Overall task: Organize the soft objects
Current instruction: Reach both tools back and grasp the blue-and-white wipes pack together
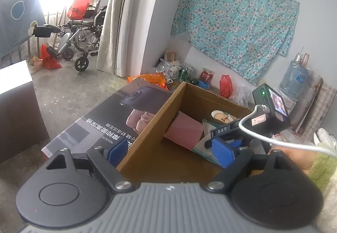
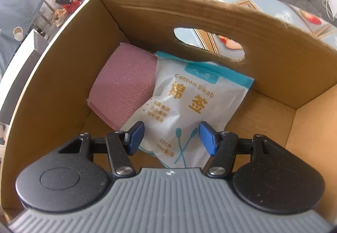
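At the far left of the left wrist view, past the curtain [image 1: 109,22], a wheelchair [image 1: 82,28] stands with a red bag on its seat. Nearer, the printed flap [image 1: 109,119] of the cardboard box [image 1: 147,132] lies spread outward. The left gripper [image 1: 170,152] hangs over the box's left wall with its jaws apart — one blue pad outside that wall, the other inside the box — and nothing between them.

Inside the box, against the left wall and toward the far corner, lies the pink cloth [image 2: 124,85], folded and leaning a little up the wall. Just to its right, overlapping the cloth's right edge, lies the cotton swab bag [image 2: 189,106], a white and teal pouch with gold print, its top toward the far wall below the oval handle cutout [image 2: 208,41]. The right gripper [image 2: 171,138] is low inside the box above the bag's near end, its jaws apart, one blue pad on each side of the pouch; whether the pads touch it cannot be told.

From the left wrist view the right gripper [image 1: 223,148] shows with a small lit screen unit [image 1: 273,106] and a white cable on it. Right of the box, a floral cloth [image 1: 236,22] hangs on the wall, and a blue water jug [image 1: 294,79] stands in the far right corner — a green fuzzy thing [image 1: 324,161] shows at the right edge.
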